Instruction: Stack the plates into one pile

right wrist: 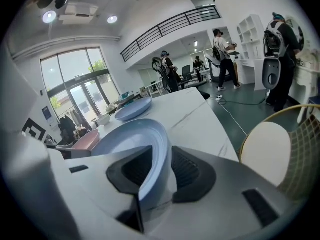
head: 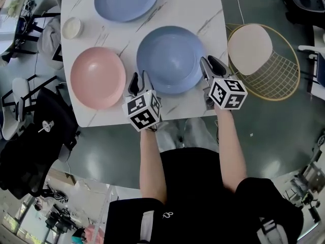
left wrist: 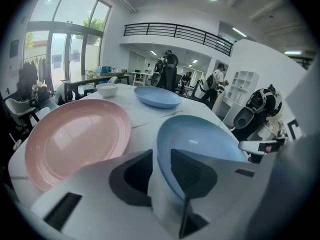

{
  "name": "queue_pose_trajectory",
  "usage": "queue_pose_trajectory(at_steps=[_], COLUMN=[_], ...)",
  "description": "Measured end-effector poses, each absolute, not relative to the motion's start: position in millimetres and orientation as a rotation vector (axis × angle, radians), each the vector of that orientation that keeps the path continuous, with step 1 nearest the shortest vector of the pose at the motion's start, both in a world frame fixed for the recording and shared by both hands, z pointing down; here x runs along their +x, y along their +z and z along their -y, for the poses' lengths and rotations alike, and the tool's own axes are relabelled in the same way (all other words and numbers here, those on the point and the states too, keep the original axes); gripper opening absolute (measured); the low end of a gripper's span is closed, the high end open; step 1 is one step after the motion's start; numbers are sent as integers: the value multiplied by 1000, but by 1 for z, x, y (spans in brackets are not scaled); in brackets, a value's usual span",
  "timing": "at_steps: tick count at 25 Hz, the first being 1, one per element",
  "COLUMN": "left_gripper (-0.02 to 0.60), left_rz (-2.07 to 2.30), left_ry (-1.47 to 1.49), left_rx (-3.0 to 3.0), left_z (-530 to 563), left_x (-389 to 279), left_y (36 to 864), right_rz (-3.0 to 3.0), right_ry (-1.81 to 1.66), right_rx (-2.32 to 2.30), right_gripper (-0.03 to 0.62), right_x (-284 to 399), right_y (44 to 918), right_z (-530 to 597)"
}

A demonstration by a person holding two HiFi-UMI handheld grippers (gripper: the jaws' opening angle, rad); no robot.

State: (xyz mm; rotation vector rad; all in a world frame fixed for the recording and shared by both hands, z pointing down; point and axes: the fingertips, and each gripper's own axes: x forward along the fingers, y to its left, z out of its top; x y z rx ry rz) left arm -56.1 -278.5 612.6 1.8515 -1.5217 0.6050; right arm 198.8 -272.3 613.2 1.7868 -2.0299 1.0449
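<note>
A blue plate (head: pixel 170 59) lies flat on the white marble table (head: pixel 203 9), near its front edge. My left gripper (head: pixel 138 83) straddles this plate's left rim and my right gripper (head: pixel 208 67) its right rim. In the left gripper view the rim (left wrist: pixel 200 139) runs between the jaws of the left gripper (left wrist: pixel 161 174), with a gap beside the pad. In the right gripper view the rim (right wrist: pixel 127 139) likewise stands loose between the jaws of the right gripper (right wrist: pixel 161 169). A pink plate (head: pixel 97 77) lies to the left, and a second blue plate (head: pixel 126 0) lies at the far edge.
A small cream bowl (head: pixel 72 28) stands at the table's far left. A gold wire chair with a pale cushion (head: pixel 261 60) is close to the table's right side. Black chairs and bags (head: pixel 35 136) crowd the floor at the left. People stand far off in the room.
</note>
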Motion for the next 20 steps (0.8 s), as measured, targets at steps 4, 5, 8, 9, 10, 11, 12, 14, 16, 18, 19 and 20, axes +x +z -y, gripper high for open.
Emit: queue_pose_trajectory(at_steps=[4, 5, 8, 9, 10, 11, 12, 14, 16, 18, 19, 20], left_gripper=[124, 123, 99, 92, 93, 93, 92, 89, 89, 89, 89, 89], left_rz=[1476, 1468, 1453, 1450, 1446, 1441, 1438, 1445, 1458, 1470, 1479, 1489], left_ry=[641, 647, 650, 641, 625, 603, 577, 549, 550, 533, 520, 508], left_rx=[1846, 1844, 1840, 1839, 1838, 1836, 1834, 1832, 1840, 1850, 1856, 1862], left_z=[280, 280, 281, 282, 282, 283, 284, 285, 287, 290, 292, 294], left_x=[-54, -54, -51, -51, -50, -49, -49, -49, -48, -48, -49, -51], left_y=[626, 628, 631, 631, 630, 629, 627, 623, 617, 607, 601, 595], right_rz=[1986, 1978, 1946, 1939, 1932, 1925, 1921, 1925, 1930, 1932, 1940, 1952], right_ry=[1091, 1094, 1104, 1111, 1121, 1132, 1143, 1152, 1137, 1120, 1114, 1107], right_rx=[1793, 1796, 1811, 1819, 1826, 1833, 1838, 1846, 1860, 1873, 1874, 1871], right_gripper=[120, 116, 54, 44, 43, 41, 40, 40, 39, 37, 37, 37], right_x=[197, 197, 198, 199, 200, 200, 201, 201, 202, 202, 201, 199], right_y=[624, 626, 629, 629, 629, 629, 628, 623, 616, 609, 605, 600], right_z=[274, 274, 271, 270, 270, 270, 270, 271, 273, 277, 279, 282])
